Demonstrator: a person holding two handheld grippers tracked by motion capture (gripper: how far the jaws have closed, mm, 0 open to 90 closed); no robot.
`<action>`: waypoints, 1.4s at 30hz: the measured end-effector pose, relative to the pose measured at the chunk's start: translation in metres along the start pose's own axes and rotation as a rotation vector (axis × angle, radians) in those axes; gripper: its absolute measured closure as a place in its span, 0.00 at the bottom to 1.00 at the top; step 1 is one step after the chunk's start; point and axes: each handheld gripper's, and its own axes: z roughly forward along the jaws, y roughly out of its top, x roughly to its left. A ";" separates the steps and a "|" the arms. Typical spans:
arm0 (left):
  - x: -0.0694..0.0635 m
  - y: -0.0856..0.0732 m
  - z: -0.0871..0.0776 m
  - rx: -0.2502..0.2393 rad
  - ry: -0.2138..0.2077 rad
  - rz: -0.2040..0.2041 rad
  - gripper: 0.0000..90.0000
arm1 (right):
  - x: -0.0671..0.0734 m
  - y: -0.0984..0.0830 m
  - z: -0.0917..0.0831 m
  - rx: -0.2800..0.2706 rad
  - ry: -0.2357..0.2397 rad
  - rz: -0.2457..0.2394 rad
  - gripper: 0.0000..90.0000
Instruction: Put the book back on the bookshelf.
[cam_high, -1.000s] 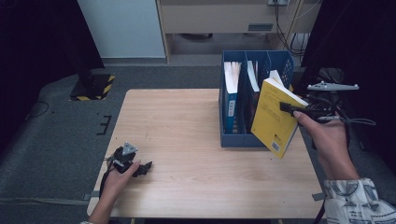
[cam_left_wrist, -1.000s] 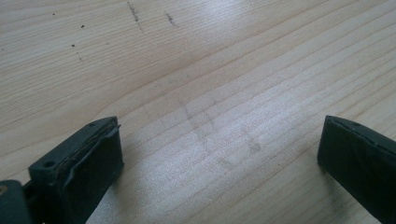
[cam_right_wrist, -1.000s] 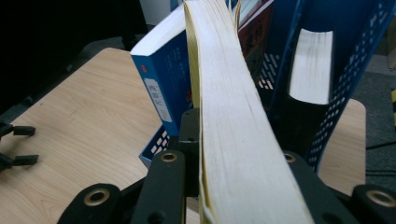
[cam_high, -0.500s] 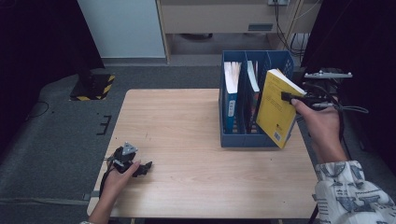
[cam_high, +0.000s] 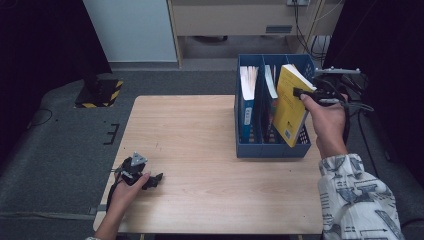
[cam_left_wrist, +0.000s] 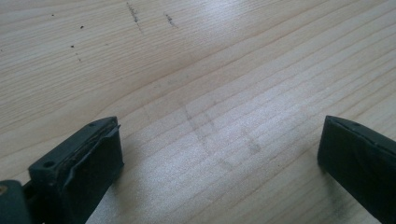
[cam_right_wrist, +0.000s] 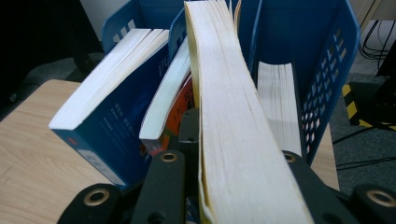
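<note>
Book (cam_high: 289, 106) with a yellow cover hangs tilted in the right tool (cam_high: 306, 93), whose jaws are clamped on its fore-edge side near the top corner; in the right gripper view the thick block of cream pages (cam_right_wrist: 233, 135) runs up between the two black jaws. The book's lower end sits at the rightmost compartment of the blue file rack (cam_high: 272, 149), which stands near the far right corner of the desk (cam_high: 200, 125), while its top leans out toward the right edge. Inside the rack, a blue-covered book (cam_high: 246, 102) stands in the left compartment and a thinner one with an orange cover (cam_right_wrist: 173, 109) leans in the middle; another block of pages (cam_right_wrist: 279, 105) stands in the right compartment beside the rack's perforated wall. The left tool (cam_high: 145, 179) rests on the desk near the front left corner, jaws spread wide with bare wood between them.
</note>
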 end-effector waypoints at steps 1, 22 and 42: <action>0.000 0.000 0.000 0.000 0.000 0.000 0.00 | 0.002 0.002 0.003 0.000 -0.005 -0.002 0.83; 0.000 0.000 0.000 -0.001 -0.002 -0.002 0.00 | 0.014 0.014 0.055 -0.057 -0.085 0.042 0.83; 0.000 0.000 0.001 -0.003 -0.004 -0.001 0.00 | 0.017 0.013 0.079 -0.034 -0.098 0.056 0.83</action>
